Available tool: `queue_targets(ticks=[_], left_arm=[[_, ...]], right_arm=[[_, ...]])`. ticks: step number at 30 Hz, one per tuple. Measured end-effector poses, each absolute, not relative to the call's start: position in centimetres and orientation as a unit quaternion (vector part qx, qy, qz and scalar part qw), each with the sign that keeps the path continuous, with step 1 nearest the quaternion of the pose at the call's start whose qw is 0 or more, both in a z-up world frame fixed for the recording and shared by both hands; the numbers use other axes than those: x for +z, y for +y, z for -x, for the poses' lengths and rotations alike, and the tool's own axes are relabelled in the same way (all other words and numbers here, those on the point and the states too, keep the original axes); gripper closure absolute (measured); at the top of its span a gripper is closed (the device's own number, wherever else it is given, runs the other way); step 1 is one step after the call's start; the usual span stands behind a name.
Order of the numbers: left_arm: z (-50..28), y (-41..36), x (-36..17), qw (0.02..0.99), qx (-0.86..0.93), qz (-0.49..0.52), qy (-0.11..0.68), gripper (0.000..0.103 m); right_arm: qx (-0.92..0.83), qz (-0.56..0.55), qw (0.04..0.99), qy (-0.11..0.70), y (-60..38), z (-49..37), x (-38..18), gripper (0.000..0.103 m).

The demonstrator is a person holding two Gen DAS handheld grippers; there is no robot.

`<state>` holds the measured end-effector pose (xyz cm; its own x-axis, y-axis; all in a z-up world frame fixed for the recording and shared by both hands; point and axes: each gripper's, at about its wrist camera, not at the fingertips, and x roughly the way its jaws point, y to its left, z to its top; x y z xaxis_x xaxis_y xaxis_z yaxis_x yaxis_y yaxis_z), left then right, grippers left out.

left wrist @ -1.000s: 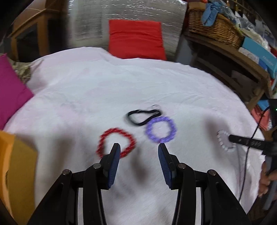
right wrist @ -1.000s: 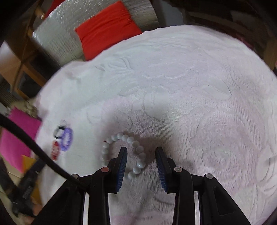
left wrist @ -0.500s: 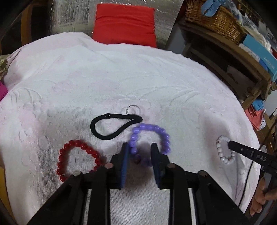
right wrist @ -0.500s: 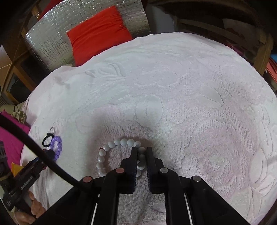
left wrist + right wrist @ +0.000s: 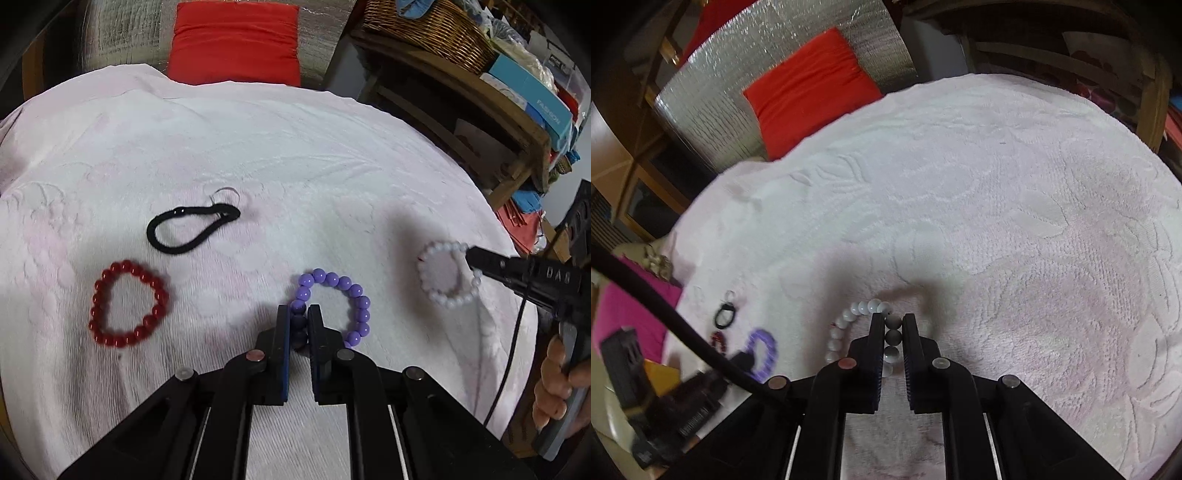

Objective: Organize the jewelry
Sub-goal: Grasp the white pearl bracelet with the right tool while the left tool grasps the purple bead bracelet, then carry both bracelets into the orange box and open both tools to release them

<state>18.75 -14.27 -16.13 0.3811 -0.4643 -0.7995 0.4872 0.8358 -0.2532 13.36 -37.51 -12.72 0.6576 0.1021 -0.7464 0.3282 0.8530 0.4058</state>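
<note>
While both bracelets are clamped, neither shows clearly as lifted: the purple bracelet [image 5: 334,308] sits near the middle of the white towel [image 5: 295,155], its near beads pinched between the narrowed jaws of the left hand-held gripper [image 5: 299,321]. The white bracelet [image 5: 857,325] lies well to its right, gripped likewise by the right hand-held gripper [image 5: 892,334]. Judged remaining: the red bracelet [image 5: 127,304], black hair tie [image 5: 190,230] and small ring [image 5: 223,194] lie untouched; no container is visible.
</note>
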Motion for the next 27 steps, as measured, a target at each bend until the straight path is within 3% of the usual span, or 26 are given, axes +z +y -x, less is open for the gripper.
queue_targets(ticks=[18,27], left_arm=[[-15.1,-10.0,-11.5,0.852,-0.298,-0.011,0.431,0.094],[-14.5,-6.9,-9.5,0.869,-0.278,0.002,0.409,0.094]], right_arm=[[0.034,-0.357,0.869,0.340,-36.5,-12.0,-10.1,0.092],[0.064,-0.350,0.876,0.327,-34.2,-12.3,-9.2,0.092]])
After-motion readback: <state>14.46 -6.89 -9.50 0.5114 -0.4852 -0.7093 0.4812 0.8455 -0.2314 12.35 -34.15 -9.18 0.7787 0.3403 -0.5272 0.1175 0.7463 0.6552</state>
